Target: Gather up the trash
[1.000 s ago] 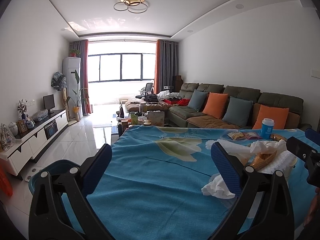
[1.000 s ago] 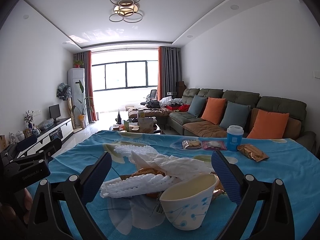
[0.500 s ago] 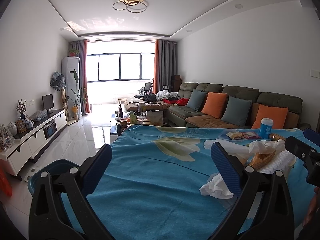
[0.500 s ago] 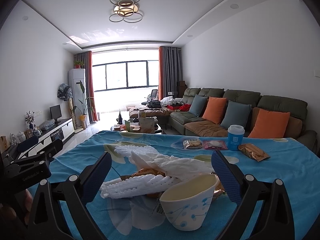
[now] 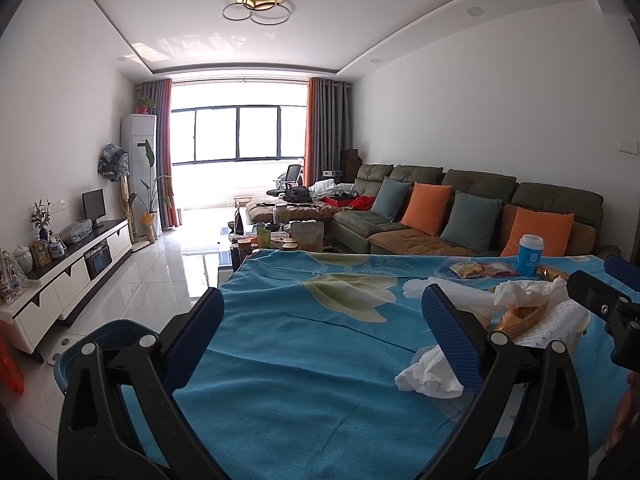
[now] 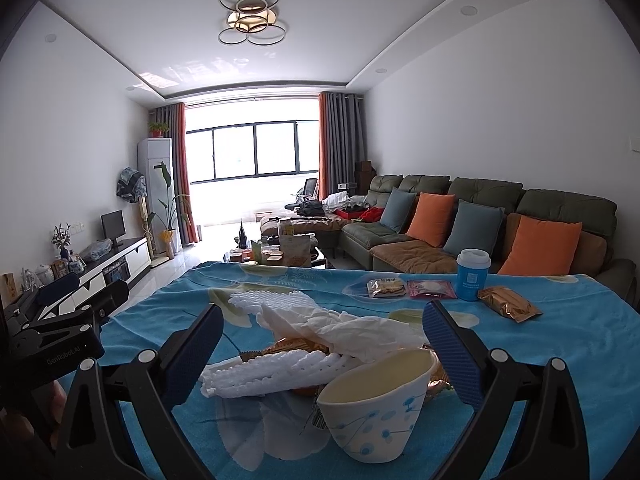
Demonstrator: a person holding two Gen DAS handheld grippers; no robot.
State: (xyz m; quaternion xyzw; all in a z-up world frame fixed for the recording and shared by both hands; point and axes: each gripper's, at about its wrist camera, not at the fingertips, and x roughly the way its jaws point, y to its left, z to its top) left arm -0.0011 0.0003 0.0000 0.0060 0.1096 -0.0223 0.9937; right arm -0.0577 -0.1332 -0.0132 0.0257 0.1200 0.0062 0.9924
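Note:
On the blue tablecloth lies a trash heap: white foam net, crumpled tissue, a golden wrapper and a white paper cup with blue marks. My right gripper is open, its fingers standing either side of the heap just above it. In the left wrist view the same heap sits to the right, and a loose tissue lies by the right finger of my open left gripper, which holds nothing. A blue bin stands on the floor at the table's left.
A blue lidded cup, two snack packets and a golden packet lie at the table's far side. Behind are a sofa with cushions, a cluttered coffee table and a TV cabinet.
Both grippers stay open and hold nothing. The views have only drifted slightly; the trash has not moved.

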